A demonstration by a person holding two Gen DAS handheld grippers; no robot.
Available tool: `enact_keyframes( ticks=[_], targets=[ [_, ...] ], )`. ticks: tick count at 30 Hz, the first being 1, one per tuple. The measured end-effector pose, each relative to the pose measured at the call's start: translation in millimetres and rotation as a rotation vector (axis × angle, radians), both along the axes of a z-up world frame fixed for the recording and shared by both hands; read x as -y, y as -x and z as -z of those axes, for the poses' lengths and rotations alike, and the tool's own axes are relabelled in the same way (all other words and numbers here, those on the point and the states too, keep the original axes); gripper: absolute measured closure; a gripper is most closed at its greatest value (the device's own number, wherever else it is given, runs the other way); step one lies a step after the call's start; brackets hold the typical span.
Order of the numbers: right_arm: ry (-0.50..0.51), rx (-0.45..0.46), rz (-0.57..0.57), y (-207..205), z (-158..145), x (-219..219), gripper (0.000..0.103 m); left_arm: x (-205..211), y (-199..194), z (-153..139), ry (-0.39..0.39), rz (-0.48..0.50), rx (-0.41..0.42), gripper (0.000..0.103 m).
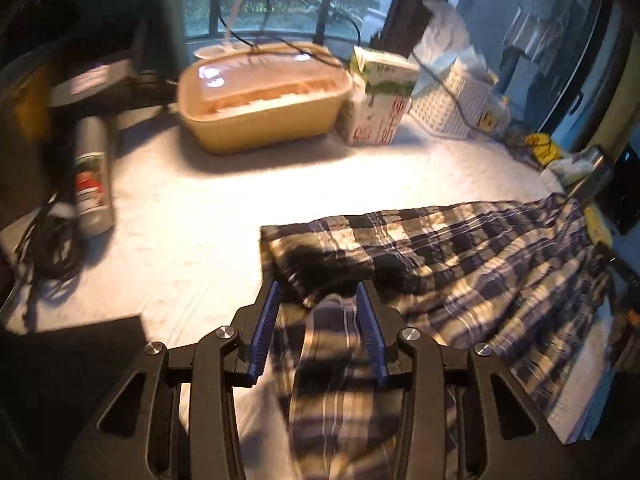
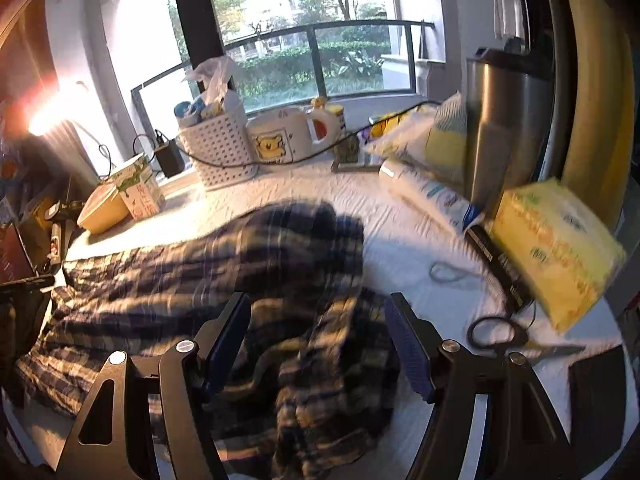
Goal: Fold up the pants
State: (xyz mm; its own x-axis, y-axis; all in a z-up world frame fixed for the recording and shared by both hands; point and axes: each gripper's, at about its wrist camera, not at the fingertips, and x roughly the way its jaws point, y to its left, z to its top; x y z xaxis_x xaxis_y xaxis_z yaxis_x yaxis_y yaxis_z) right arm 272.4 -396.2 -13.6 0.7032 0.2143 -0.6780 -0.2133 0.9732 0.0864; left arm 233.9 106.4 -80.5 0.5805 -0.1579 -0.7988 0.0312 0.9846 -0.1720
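Note:
Blue, black and white plaid pants [image 1: 460, 256] lie spread on the white tabletop [image 1: 192, 216], one end folded over at the left. My left gripper [image 1: 318, 300] is open, its blue pads either side of a raised fold of the fabric. In the right wrist view the pants [image 2: 200, 280] lie bunched across the middle. My right gripper [image 2: 316, 312] is open wide just above the rumpled cloth and holds nothing.
A tan lidded box [image 1: 260, 96], a milk carton [image 1: 380, 96] and a white basket [image 1: 452, 100] stand at the back. A can [image 1: 94, 184] and cables lie left. Scissors [image 2: 504, 338], a yellow tissue pack [image 2: 556, 252], a steel canister [image 2: 500, 132] and a mug [image 2: 280, 136] are at the right.

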Motion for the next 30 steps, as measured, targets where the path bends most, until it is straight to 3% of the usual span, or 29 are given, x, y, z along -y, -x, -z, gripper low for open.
enact_keyframes(
  ticks=[3,7,9,10,16,23,26,30],
  targets=[
    [0.007,0.005,0.000,-6,-3,0,0.031,1,-8,6,-0.083,-0.047,0.009,0.063],
    [0.006,-0.011,0.000,-17,4,-3,0.031,-1,-14,7,-0.043,-0.019,0.013,0.064],
    [0.006,-0.022,-0.004,-22,8,-5,0.031,0,-15,6,-0.044,0.001,0.029,0.097],
    [0.006,-0.025,-0.006,-24,9,-7,0.031,1,-18,6,-0.052,0.013,0.027,0.103],
    [0.004,-0.029,-0.020,-35,11,-15,0.032,-1,-22,-7,-0.122,0.018,0.107,0.103],
    [0.011,-0.029,-0.053,-41,9,-29,0.031,-19,-45,3,-0.185,-0.009,0.060,0.100],
    [0.047,-0.043,-0.081,-38,14,-36,0.032,-24,-50,6,-0.280,-0.081,0.052,0.100],
    [0.066,-0.060,-0.054,-31,21,-29,0.032,-39,-36,-7,-0.210,-0.141,0.058,0.100]
  ],
)
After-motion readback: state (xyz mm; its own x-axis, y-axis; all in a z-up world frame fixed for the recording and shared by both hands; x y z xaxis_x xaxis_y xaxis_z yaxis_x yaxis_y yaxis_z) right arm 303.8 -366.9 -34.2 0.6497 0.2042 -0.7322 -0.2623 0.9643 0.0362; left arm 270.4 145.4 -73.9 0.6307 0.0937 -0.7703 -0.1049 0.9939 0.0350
